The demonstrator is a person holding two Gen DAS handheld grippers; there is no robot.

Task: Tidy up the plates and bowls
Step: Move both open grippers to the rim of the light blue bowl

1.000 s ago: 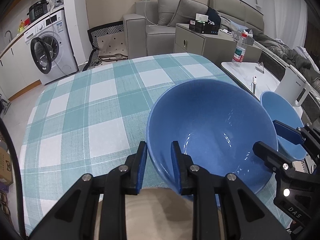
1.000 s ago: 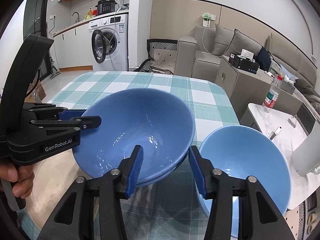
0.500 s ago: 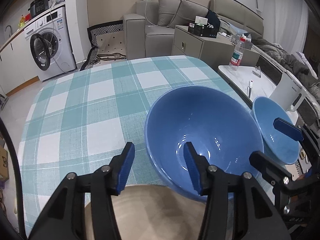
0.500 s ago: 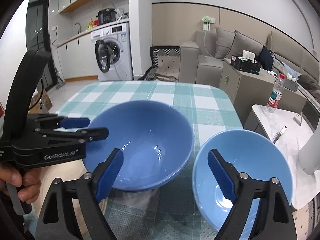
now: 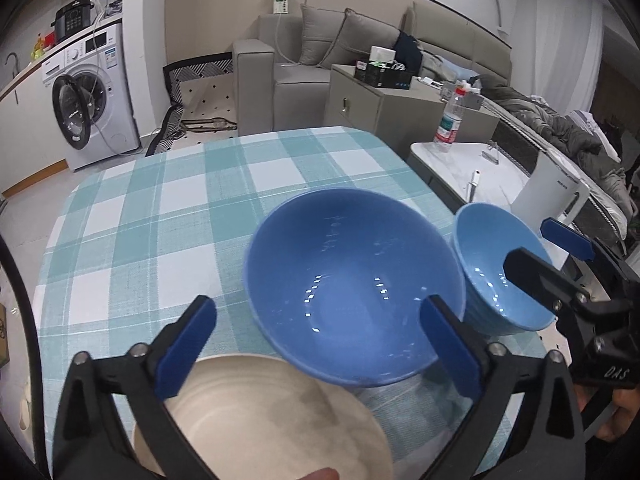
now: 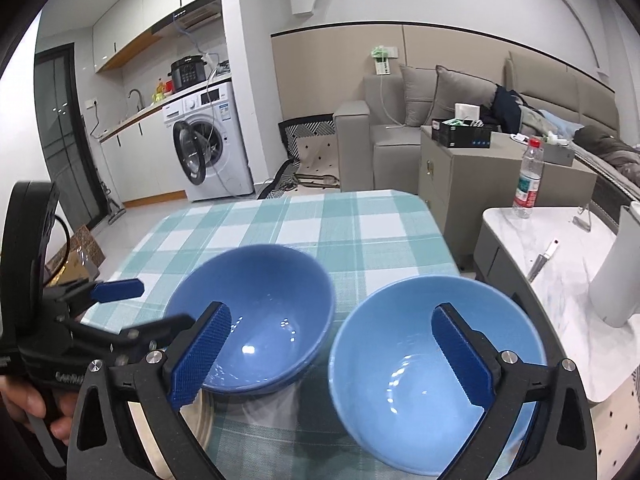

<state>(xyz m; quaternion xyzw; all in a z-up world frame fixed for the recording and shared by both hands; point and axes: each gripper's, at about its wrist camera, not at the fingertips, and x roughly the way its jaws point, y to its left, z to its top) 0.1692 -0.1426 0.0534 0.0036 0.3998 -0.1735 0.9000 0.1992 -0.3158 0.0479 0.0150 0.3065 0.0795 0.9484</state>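
2 blue bowls, 1 cream plate, 2 tongs. Dark blue bowl (image 5: 354, 284) sits mid-tabletop (image 5: 160, 216) on the checked cloth, its near edge overlapping the cream plate (image 5: 264, 416) at 6 o'clock. Light blue bowl (image 5: 500, 276) at 3 o'clock of the dark one, just beside it, near the tabletop's right edge.

Left tongs (image 5: 316, 344) wide open, holding nothing, blue pads either side of the dark bowl's near rim, not touching. Right tongs (image 6: 336, 354) also wide open and holding nothing, straddling the gap between the dark blue bowl (image 6: 256, 316) and the light blue bowl (image 6: 436, 376).

Left wrist view shows the plate in full; right wrist view only gives a sliver of it under the left pad. Right wrist view shows the left tongs at 9 o'clock with the hand (image 6: 28, 408) on its grip; left wrist view shows the right tongs at 3 o'clock.

Versus 1 s ago: left tongs were clamped on the dark bowl's rim, now released. Both tongs have pulled back and spread wider.
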